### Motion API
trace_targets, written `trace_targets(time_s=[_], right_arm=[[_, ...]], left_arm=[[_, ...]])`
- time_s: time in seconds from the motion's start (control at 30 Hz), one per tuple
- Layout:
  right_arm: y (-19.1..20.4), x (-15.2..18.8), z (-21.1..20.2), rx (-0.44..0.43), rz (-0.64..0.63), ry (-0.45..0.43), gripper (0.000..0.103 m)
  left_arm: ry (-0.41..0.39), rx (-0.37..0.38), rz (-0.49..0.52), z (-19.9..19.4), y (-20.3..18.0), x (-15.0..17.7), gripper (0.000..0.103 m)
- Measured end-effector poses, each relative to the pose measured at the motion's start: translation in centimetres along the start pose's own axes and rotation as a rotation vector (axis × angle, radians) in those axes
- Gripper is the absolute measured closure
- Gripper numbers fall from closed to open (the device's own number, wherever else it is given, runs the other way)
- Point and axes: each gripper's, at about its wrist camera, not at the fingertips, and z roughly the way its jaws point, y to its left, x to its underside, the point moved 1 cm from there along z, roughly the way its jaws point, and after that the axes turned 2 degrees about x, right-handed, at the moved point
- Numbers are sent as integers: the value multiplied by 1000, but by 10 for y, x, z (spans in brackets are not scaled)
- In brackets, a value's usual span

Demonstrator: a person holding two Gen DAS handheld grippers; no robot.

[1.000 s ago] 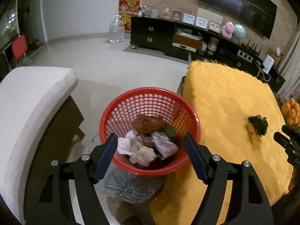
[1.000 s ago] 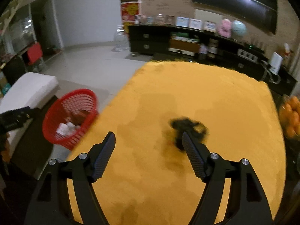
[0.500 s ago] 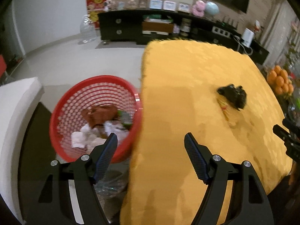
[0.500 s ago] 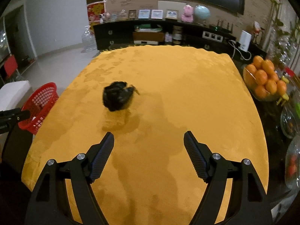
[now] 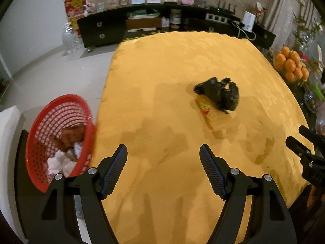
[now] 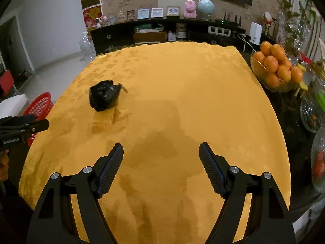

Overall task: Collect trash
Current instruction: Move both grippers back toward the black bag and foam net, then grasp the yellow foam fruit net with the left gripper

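A yellow tablecloth (image 6: 182,93) covers the table. A crumpled black plastic bag (image 5: 220,95) lies on it beside a yellow wrapper (image 5: 204,106). The red basket (image 5: 50,134) of trash sits off the table's left edge. Left gripper (image 5: 163,169) and right gripper (image 6: 161,167) both hover with fingers apart, empty.

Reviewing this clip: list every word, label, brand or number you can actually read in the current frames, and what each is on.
None can be read.
Red and yellow poster by the wall: decorative characters, too blurred to read.
Framed pictures on the dark cabinet: any print too small.
Yellow and red wrapper beside the black bag on the yellow tablecloth: markings blurred.
Red basket, left gripper, right gripper: no lettering visible.
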Motion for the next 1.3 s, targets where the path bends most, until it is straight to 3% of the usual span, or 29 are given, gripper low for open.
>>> trace_targets(time_s=[0.43, 0.87, 0.93, 0.97, 1.07, 1.17, 1.3], right_arm=[[-22, 7, 16, 15, 50, 11, 29], [-31, 6, 29, 11, 73, 22, 29], [-30, 7, 30, 11, 70, 23, 29], [-30, 7, 30, 12, 67, 22, 29], [-30, 8, 30, 15, 62, 19, 29], [-29, 9, 30, 14, 64, 24, 29], [-25, 9, 30, 10, 51, 25, 29]], left_arm=[[65, 35, 94, 49, -57, -26, 32], [90, 61, 83, 78, -75, -45, 32], [106, 65, 62, 85, -71, -45, 41], [115, 82, 54, 87, -69, -45, 53], [113, 137, 30, 85, -67, -44, 71], [99, 120, 67, 78, -69, -37, 84], [99, 136, 50, 67, -58, -23, 88]])
